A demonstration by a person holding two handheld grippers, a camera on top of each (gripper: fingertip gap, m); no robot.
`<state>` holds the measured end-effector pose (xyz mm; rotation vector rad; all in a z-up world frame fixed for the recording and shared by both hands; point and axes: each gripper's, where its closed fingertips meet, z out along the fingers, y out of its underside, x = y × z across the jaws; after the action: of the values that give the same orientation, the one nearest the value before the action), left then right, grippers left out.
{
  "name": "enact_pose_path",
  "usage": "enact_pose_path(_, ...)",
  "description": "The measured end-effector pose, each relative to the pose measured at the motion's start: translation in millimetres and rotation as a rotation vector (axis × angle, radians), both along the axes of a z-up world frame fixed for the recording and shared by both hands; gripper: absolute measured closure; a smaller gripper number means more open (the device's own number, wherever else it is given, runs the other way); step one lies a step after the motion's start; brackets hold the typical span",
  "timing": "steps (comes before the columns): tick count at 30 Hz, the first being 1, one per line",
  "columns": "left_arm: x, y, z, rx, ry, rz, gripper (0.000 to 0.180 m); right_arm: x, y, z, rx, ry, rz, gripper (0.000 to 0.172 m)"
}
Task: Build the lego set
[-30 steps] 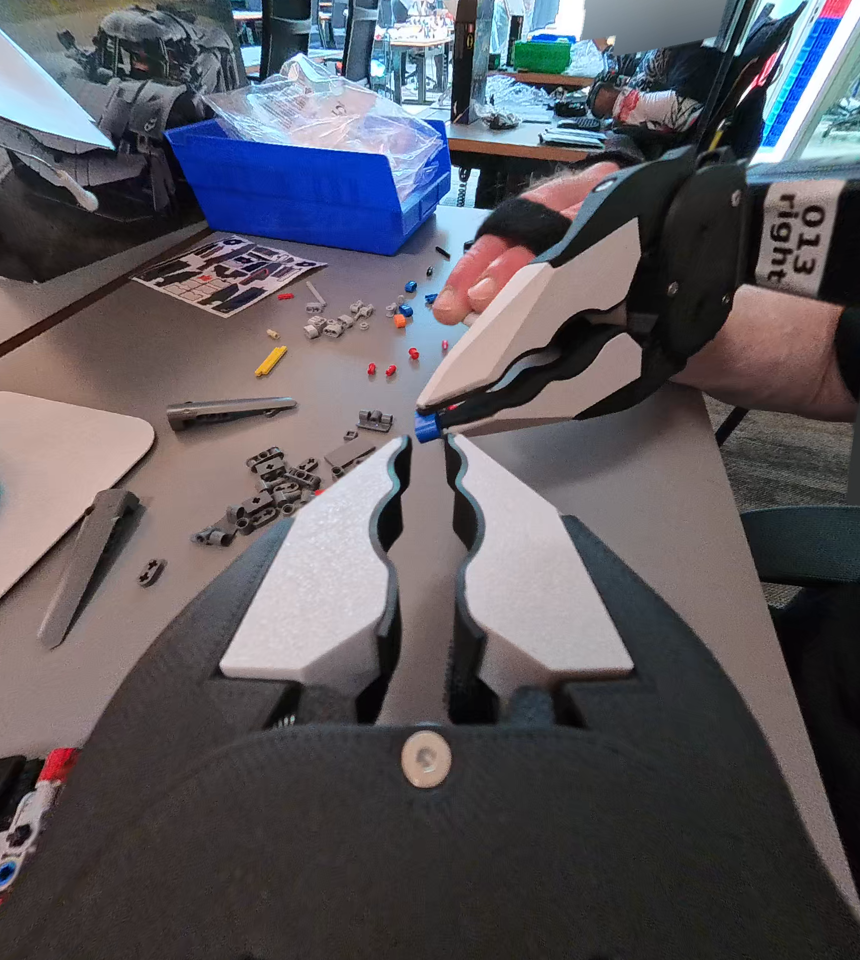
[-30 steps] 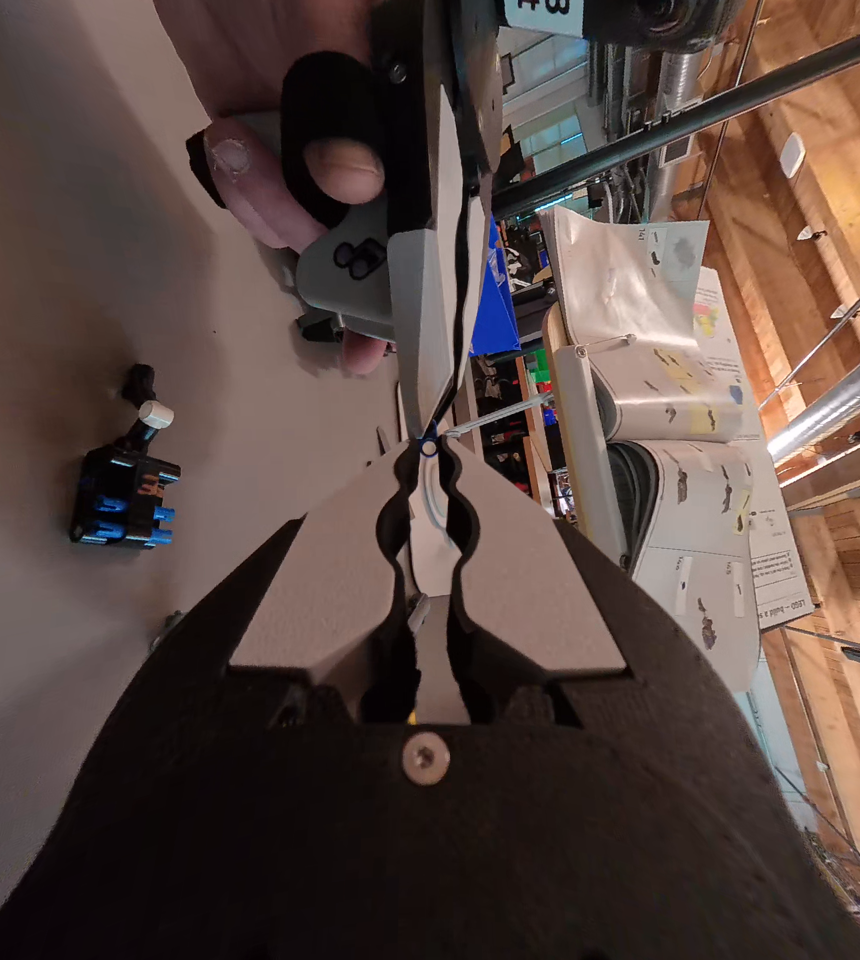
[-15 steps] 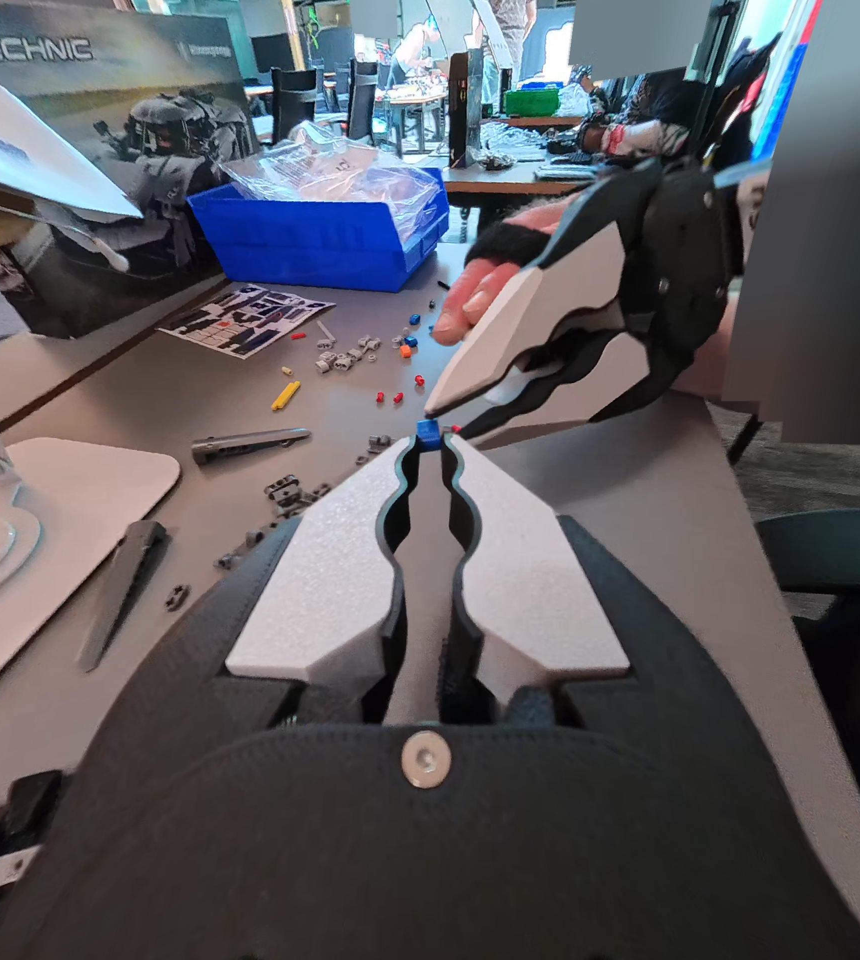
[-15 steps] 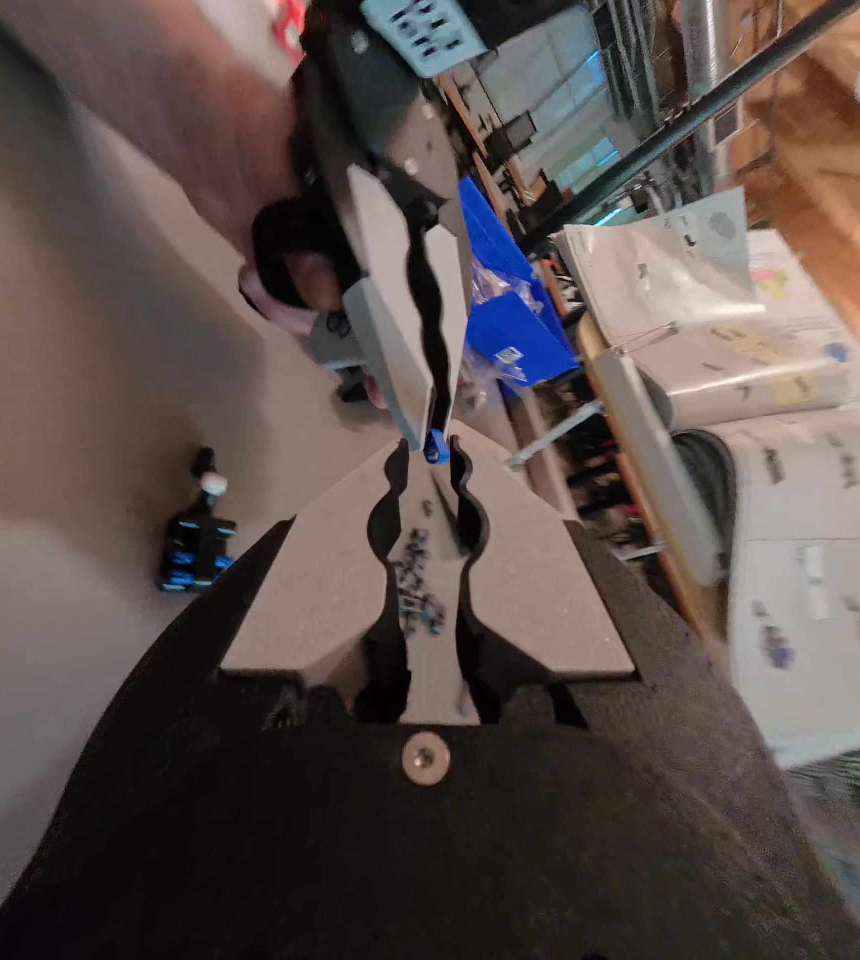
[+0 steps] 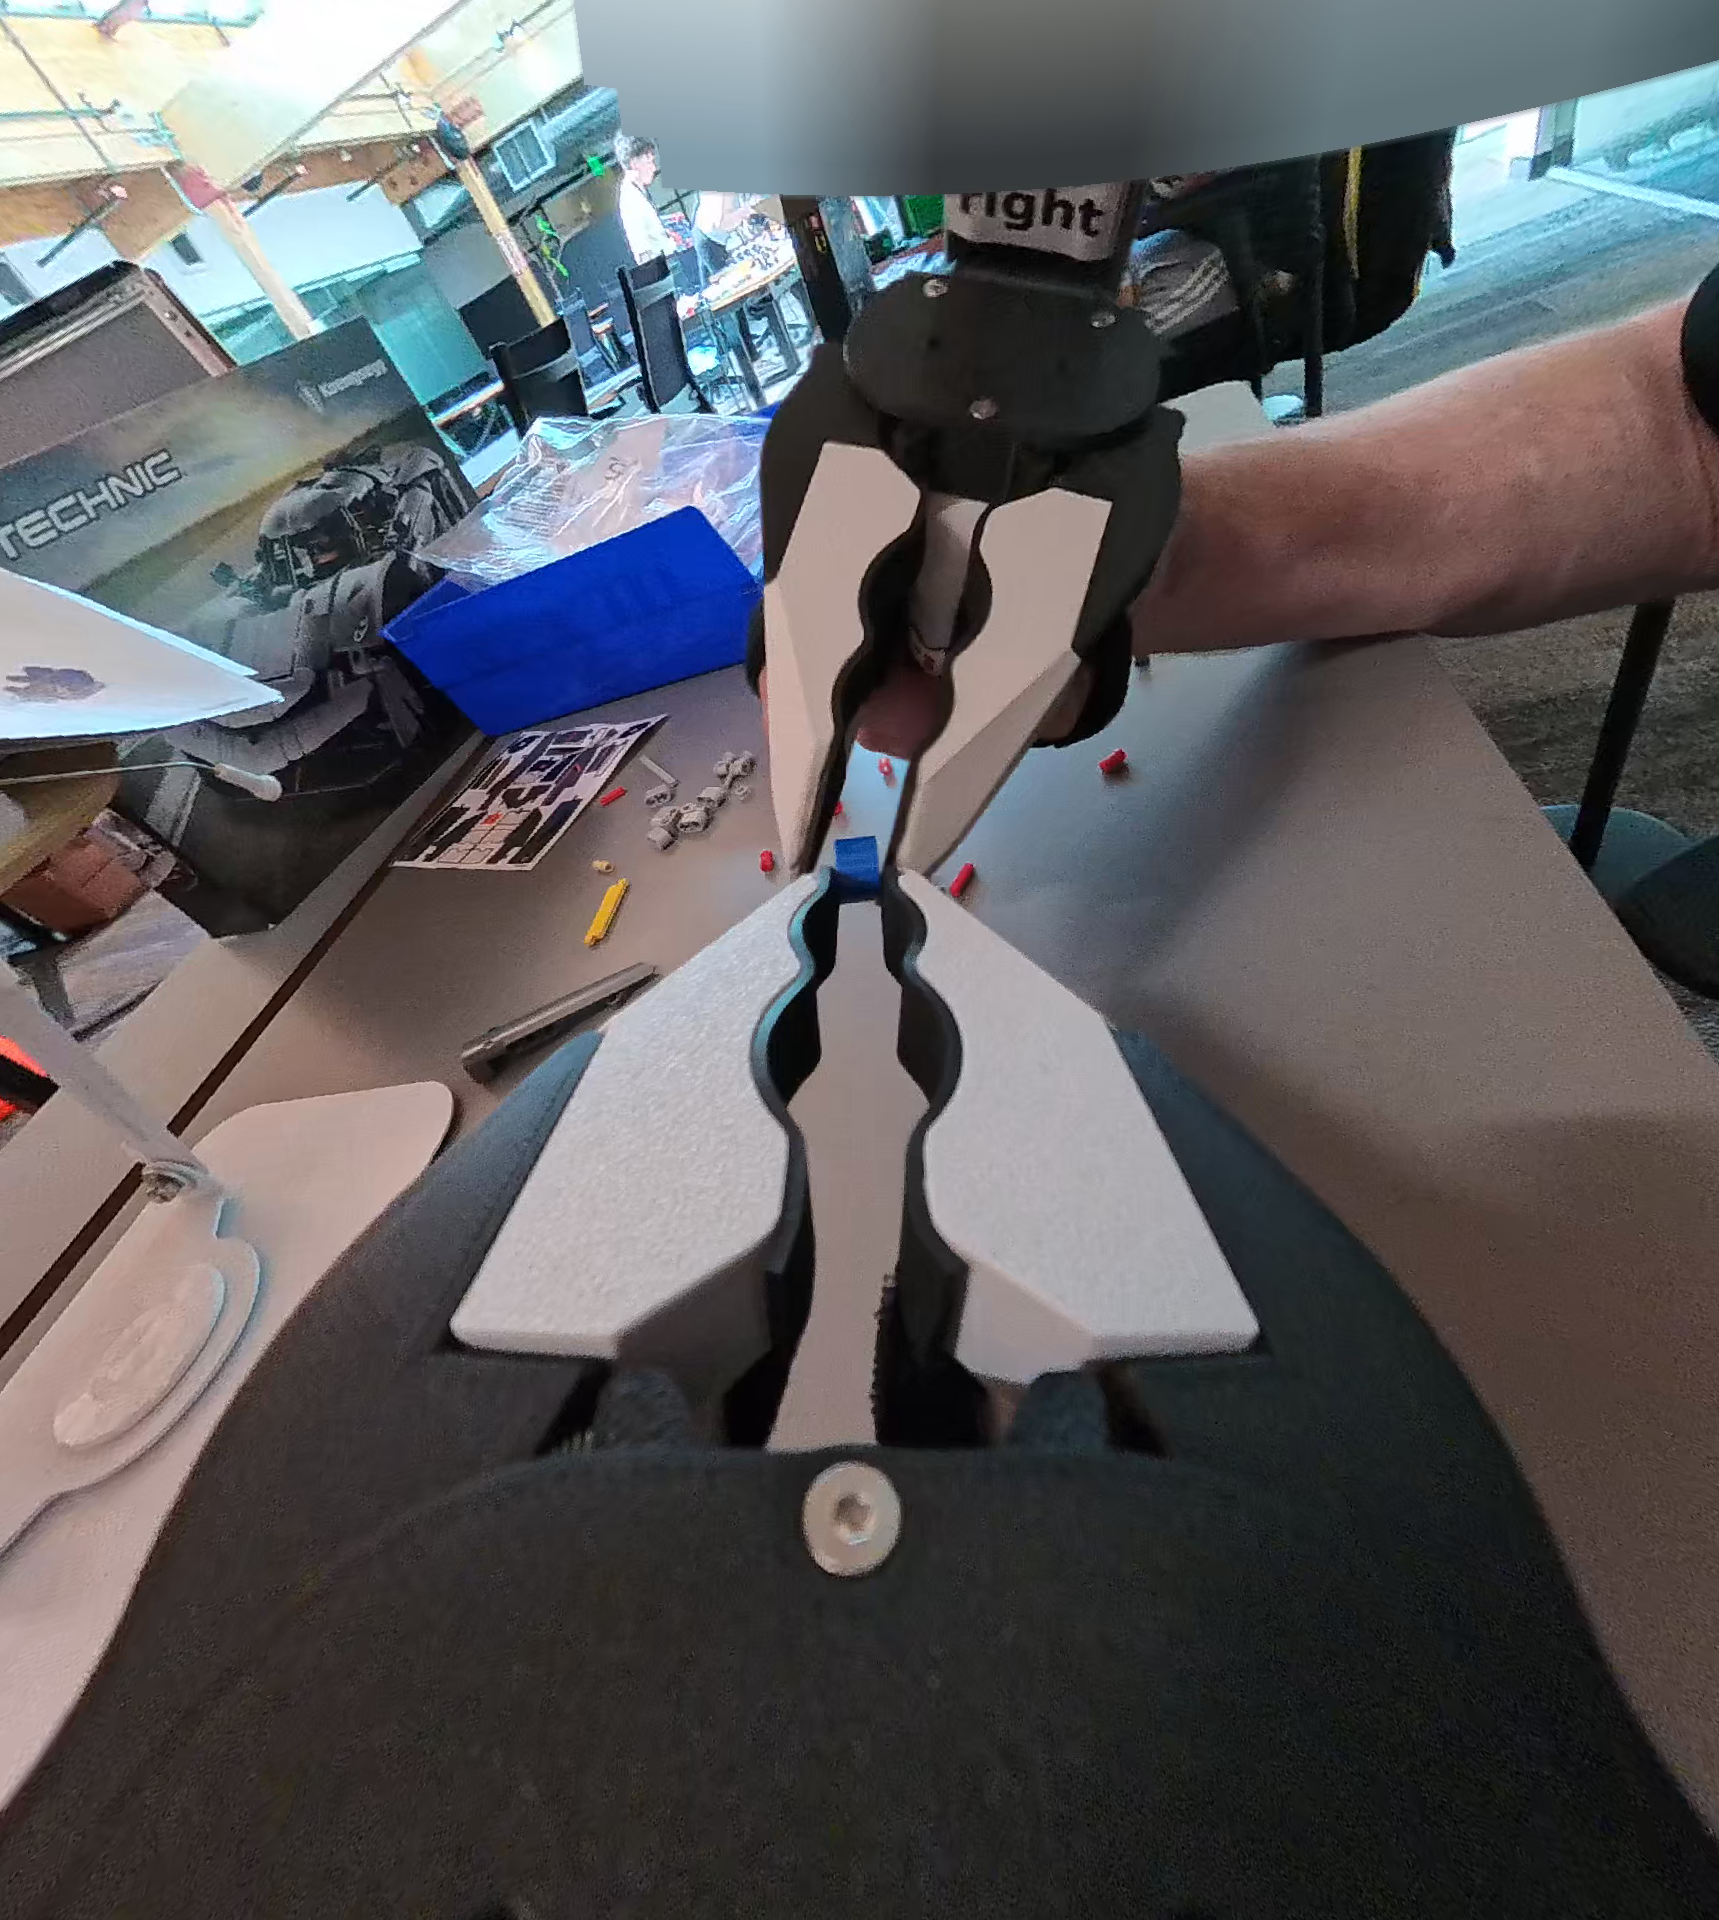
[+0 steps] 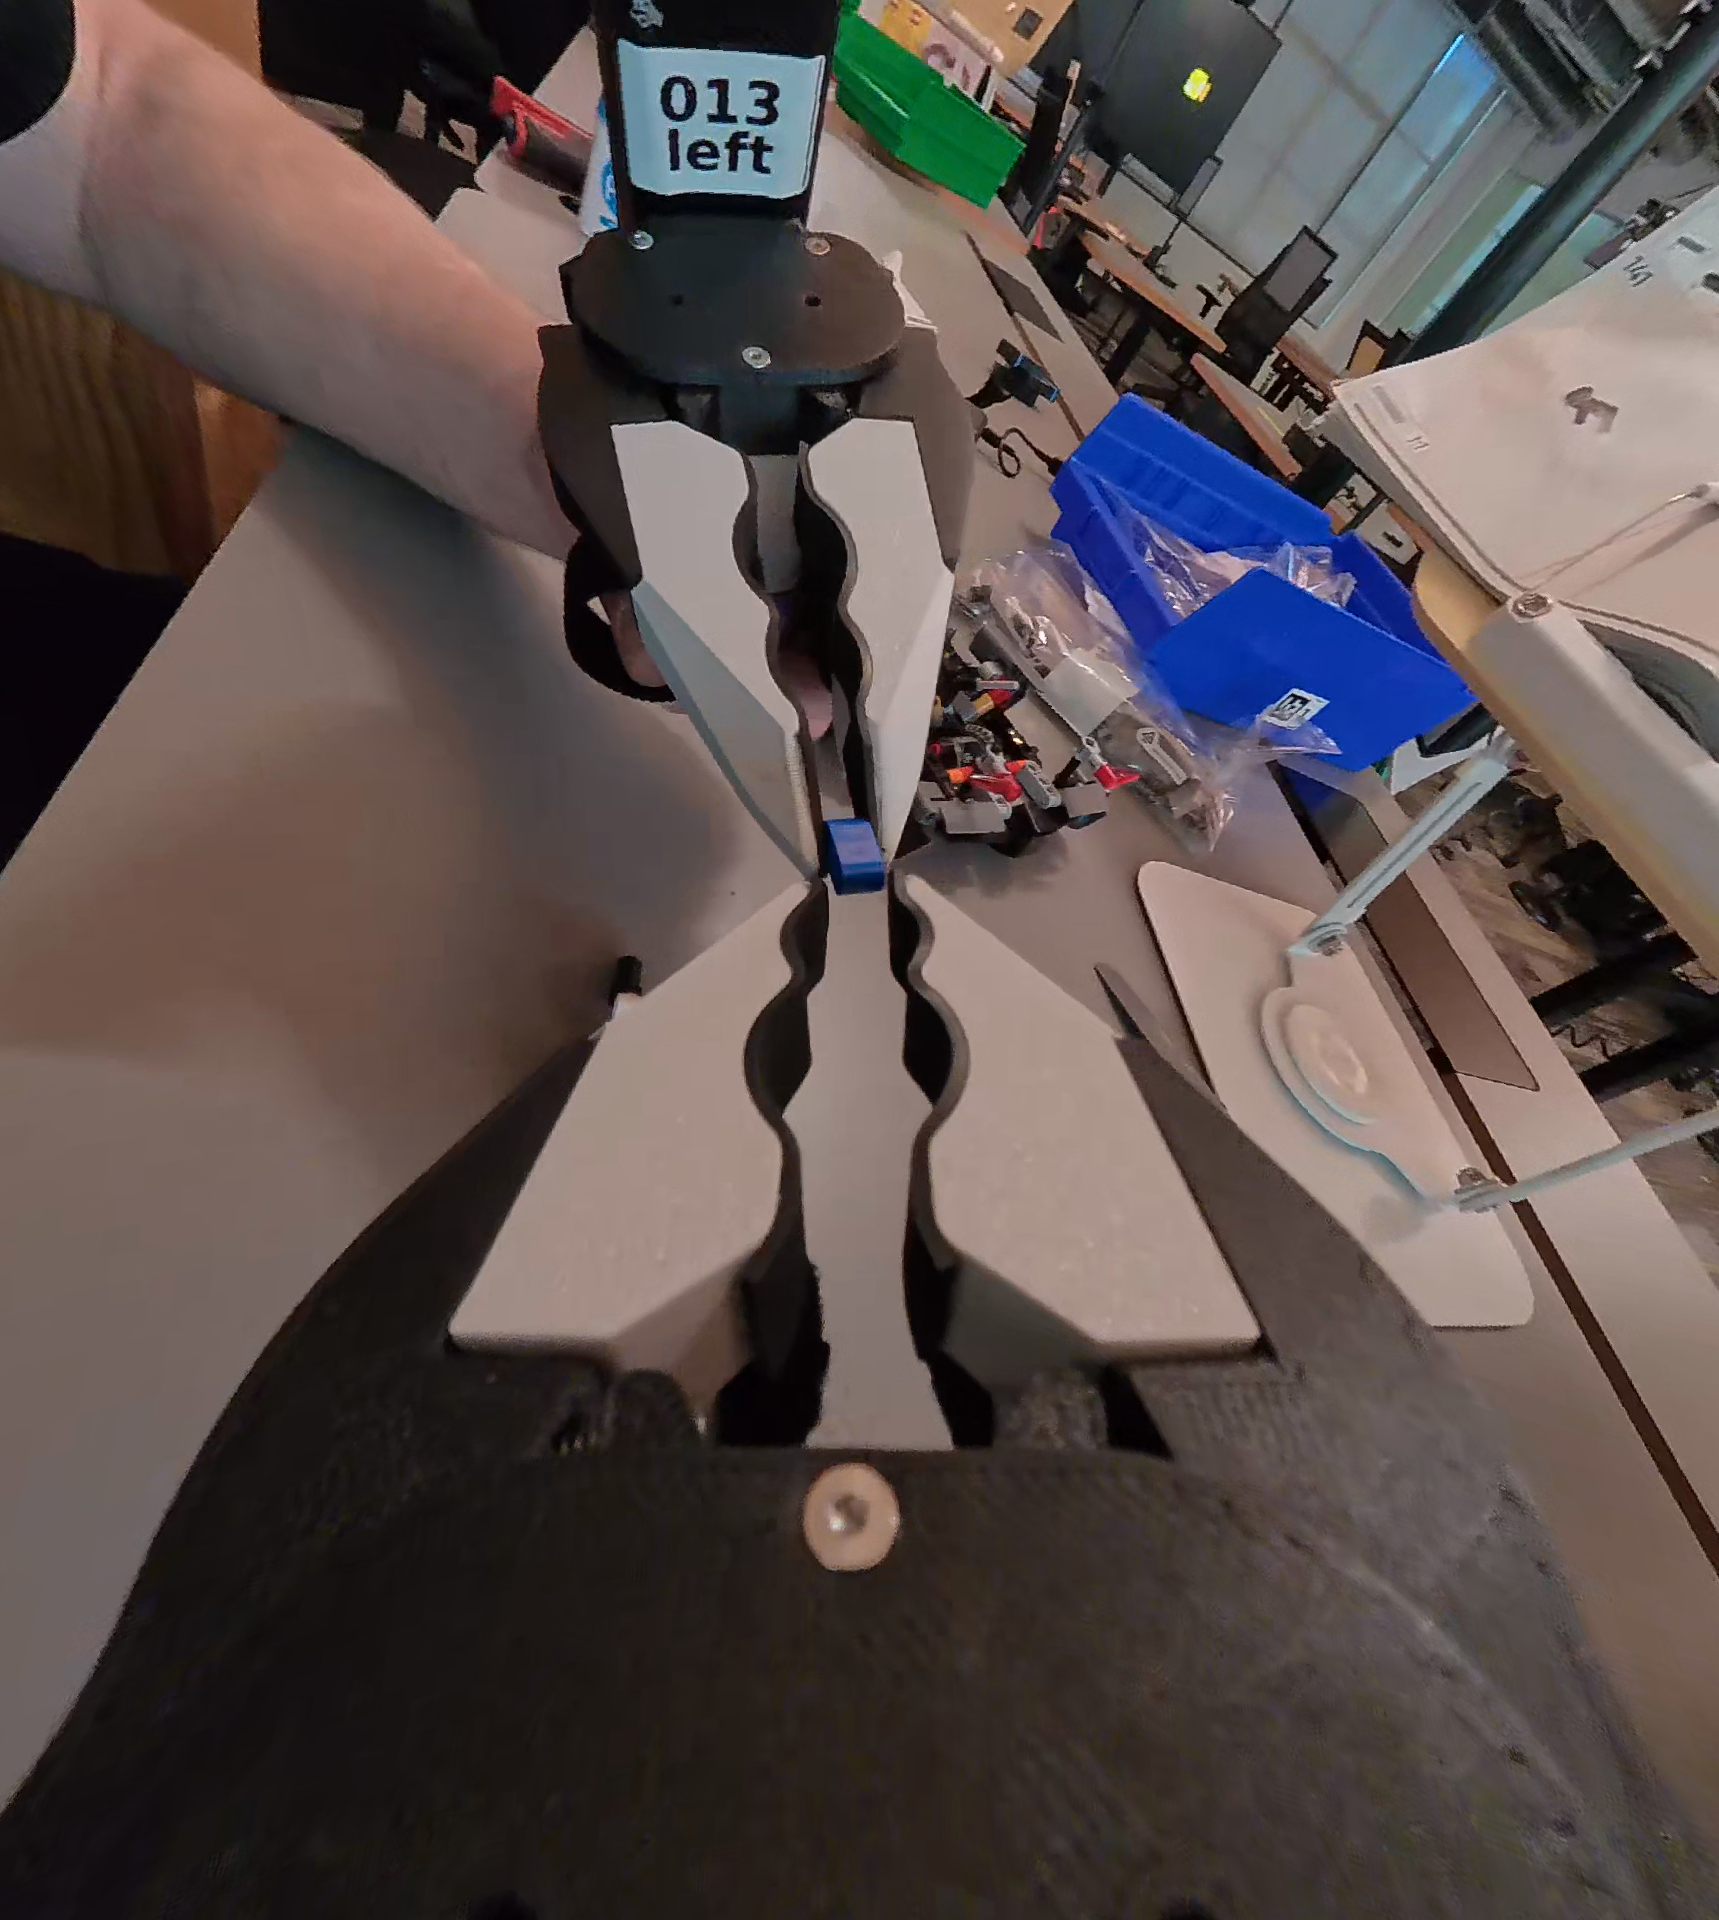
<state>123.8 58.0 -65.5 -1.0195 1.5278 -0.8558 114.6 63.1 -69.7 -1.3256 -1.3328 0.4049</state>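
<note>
My left gripper is shut on a small blue building piece and holds it at its fingertips above the grey table. The right wrist view shows the same piece pinched between the left gripper's tips. My right gripper faces the left one tip to tip. Its tips stand on either side of the piece's free end. In the left wrist view a thin gap shows between the right gripper's pad and the piece, so it is open.
A blue bin with plastic bags stands at the back. A sticker sheet, grey connectors, red pins, a yellow axle and a grey beam lie on the table. A bag of parts lies beside a white stand base. Less than 4 cm separates the two grippers' tips.
The blue piece passed from my right gripper to my left: the left shut on it and the right let go. The right gripper has turned to face the left and narrowed around the piece.
</note>
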Motion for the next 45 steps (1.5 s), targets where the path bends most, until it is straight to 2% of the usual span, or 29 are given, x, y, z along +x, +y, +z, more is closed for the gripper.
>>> enact_pose_path(11,-1,-3,-1,0.052,0.002,-0.011,0.175,0,-7,3,-0.103,0.074,0.067,0.160)
enact_pose_path(14,-1,-4,-2,0.051,0.002,-0.013,0.175,1,-9,6,-0.127,0.104,0.084,0.164)
enact_pose_path(27,1,-5,-9,0.034,0.040,-0.010,0.173,6,-5,-2,-0.153,0.054,0.069,0.166)
enact_pose_path(29,0,0,-16,0.036,0.091,0.013,0.159,10,0,-7,-0.177,0.025,0.043,0.166)
enact_pose_path(35,-7,-10,-40,-0.067,0.245,-0.038,0.144,19,2,-28,-0.229,-0.090,0.019,0.166)
enact_pose_path(38,-4,-21,-61,-0.070,0.351,-0.070,0.129,23,-1,-35,-0.235,-0.168,0.002,0.166)
enact_pose_path(42,0,-18,-91,-0.016,0.471,-0.008,0.126,23,-9,-36,-0.258,-0.228,-0.031,0.166)
enact_pose_path(45,1,-17,-99,-0.024,0.504,0.007,0.128,18,-26,-46,-0.303,-0.278,-0.040,0.167)
